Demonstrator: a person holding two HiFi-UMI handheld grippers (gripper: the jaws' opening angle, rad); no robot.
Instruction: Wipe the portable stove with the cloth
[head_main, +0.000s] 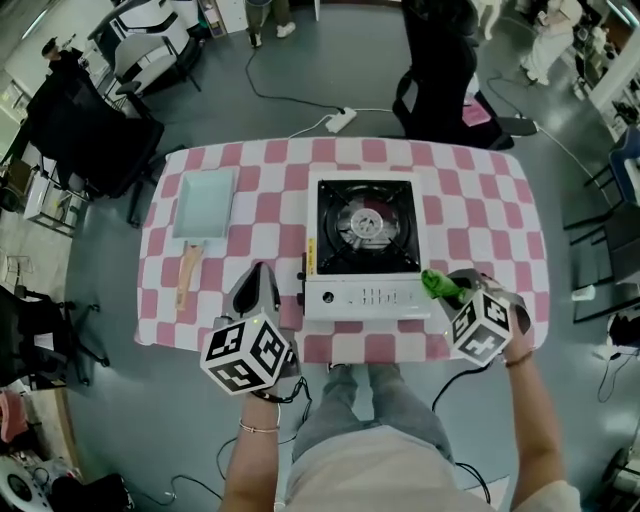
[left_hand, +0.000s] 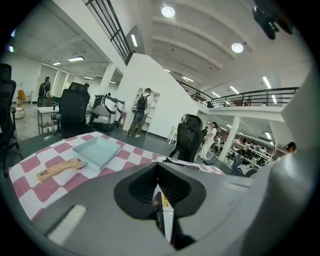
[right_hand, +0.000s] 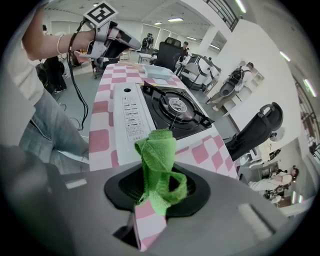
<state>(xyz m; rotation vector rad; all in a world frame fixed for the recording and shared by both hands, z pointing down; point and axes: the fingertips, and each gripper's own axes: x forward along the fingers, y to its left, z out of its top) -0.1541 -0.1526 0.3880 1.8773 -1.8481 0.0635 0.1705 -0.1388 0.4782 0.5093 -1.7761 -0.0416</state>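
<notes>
Open hall, checked table (head_main: 480, 200). My right tongs (head_main: 452, 287) clamped on cloth (right_hand: 159, 165), 4 o'clock of portable stove (head_main: 366, 245). Left tongs (head_main: 262, 270) closed, empty, 8 o'clock. Risk: unbraced stove may slide under wiping.

Person is wearing a pale grey-beige shirt (head_main: 380, 470), blue-grey jeans (head_main: 372, 408), a thin bracelet (head_main: 258, 428) and a dark wristband (head_main: 517, 361). Grey plastic left gripper (head_main: 264, 268) and right gripper (head_main: 450, 286) are each carrying a white cube with black square markers (head_main: 246, 355). Black cable (head_main: 297, 392) is trailing underneath.
</notes>
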